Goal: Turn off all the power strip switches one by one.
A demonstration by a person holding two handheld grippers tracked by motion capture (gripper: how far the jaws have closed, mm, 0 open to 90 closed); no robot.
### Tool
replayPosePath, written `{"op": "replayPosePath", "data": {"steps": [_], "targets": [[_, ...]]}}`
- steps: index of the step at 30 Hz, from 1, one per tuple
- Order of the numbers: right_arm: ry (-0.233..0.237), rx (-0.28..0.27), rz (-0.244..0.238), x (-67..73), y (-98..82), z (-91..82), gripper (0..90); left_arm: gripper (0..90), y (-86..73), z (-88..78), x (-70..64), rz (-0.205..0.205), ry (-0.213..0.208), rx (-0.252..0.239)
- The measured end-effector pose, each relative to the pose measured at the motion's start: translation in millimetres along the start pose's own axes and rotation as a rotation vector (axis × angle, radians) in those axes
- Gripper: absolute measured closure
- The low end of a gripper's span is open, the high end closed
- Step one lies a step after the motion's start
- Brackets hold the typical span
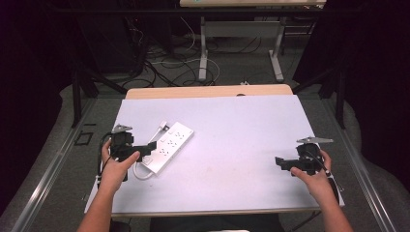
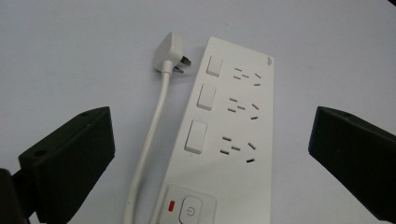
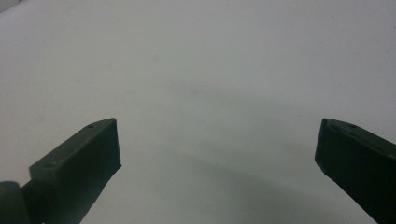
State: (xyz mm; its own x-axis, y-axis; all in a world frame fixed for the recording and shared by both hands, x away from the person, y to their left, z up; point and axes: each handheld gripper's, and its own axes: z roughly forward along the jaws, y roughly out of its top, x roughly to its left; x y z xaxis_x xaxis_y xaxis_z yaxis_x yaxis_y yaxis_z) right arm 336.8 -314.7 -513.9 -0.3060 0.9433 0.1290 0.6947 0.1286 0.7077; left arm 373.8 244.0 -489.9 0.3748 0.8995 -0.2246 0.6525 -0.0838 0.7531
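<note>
Your left gripper [image 1: 145,147] sits at the near end of the flat white plastic power strip [image 2: 233,135], its black jaws spread wide with nothing between the pads. The strip's white cord [image 2: 149,140] runs along its side, ending in a white plug [image 2: 170,56] beside its far end. Your right gripper [image 1: 283,163] rests well away from the strip, jaws apart and empty.

Both forearms are bare, with no sleeves. Each hand carries a black gripper: the left gripper [image 1: 145,146] and right gripper [image 1: 280,163] have blocky black jaws with small screw holes, a grey three-cornered plate on top, and a black cable trailing behind.
</note>
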Motion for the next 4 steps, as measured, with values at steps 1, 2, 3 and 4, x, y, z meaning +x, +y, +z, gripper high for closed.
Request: {"op": "replayPosePath", "data": {"steps": [1, 2, 3, 4], "targets": [[0.000, 0.001, 0.000, -0.1, -0.1, 0.2, 0.0, 0.3, -0.3, -0.8, 0.9, -0.005, 0.003, -0.005], [0.000, 0.001, 0.001, -0.1, -0.2, 0.4, 0.0, 0.3, -0.9, -1.7, 2.4, -0.006, 0.003, -0.010], [-0.001, -0.001, -0.003, -0.5, -0.4, 0.9, 0.0, 0.3, -1.4, -2.2, 3.0, -0.016, 0.005, -0.016], [-0.001, 0.000, -0.001, -0.4, -0.6, 1.1, 0.0, 0.3, -2.0, -2.8, 4.2, -0.014, 0.009, -0.017]]}}
